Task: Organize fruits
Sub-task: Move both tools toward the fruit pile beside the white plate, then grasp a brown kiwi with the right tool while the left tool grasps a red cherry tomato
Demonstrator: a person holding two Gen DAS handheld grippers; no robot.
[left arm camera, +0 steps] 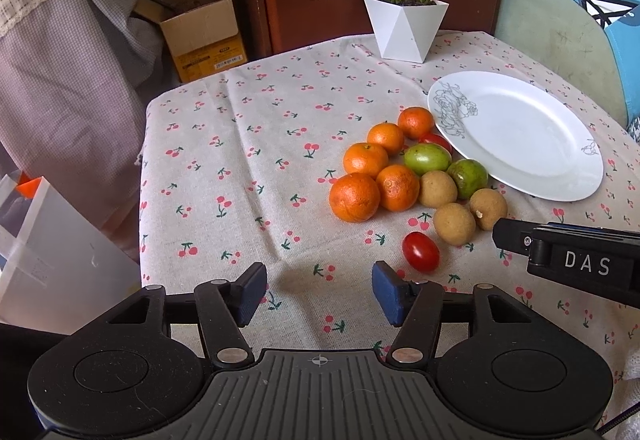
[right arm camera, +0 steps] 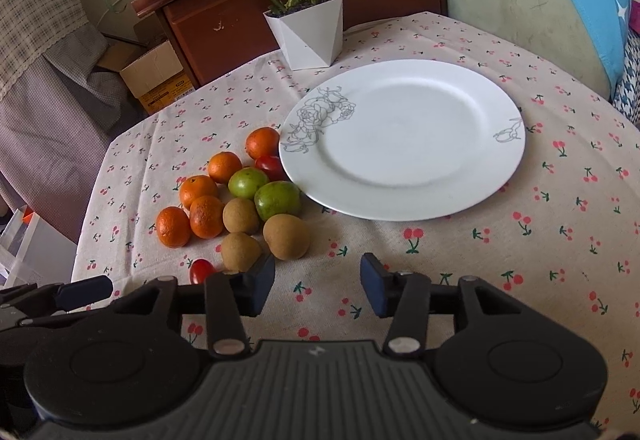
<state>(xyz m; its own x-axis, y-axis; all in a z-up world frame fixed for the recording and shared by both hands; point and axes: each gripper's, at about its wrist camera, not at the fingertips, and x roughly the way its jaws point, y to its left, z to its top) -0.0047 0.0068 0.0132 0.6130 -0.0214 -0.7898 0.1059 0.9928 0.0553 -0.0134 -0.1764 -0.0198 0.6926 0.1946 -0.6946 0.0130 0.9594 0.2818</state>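
Both claws hang over the near edge of the worktop (left arm camera: 248, 144) with jaws apart and nothing between them: left claw (left arm camera: 319, 294); right claw (right arm camera: 318, 290). The fruits (right arm camera: 240, 200) cluster mid-worktop, touching the left rim of the bare white plate (right arm camera: 404, 138); one red tomato (left arm camera: 421, 251) lies apart, nearer the claws.

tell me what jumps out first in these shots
A heap of fruit, with bright oranges, green fruits and brown ones, lies on the cherry-print tablecloth just left of a bare white plate. A white faceted plant pot stands behind. Both grippers, left and right, hover open and hold nothing.
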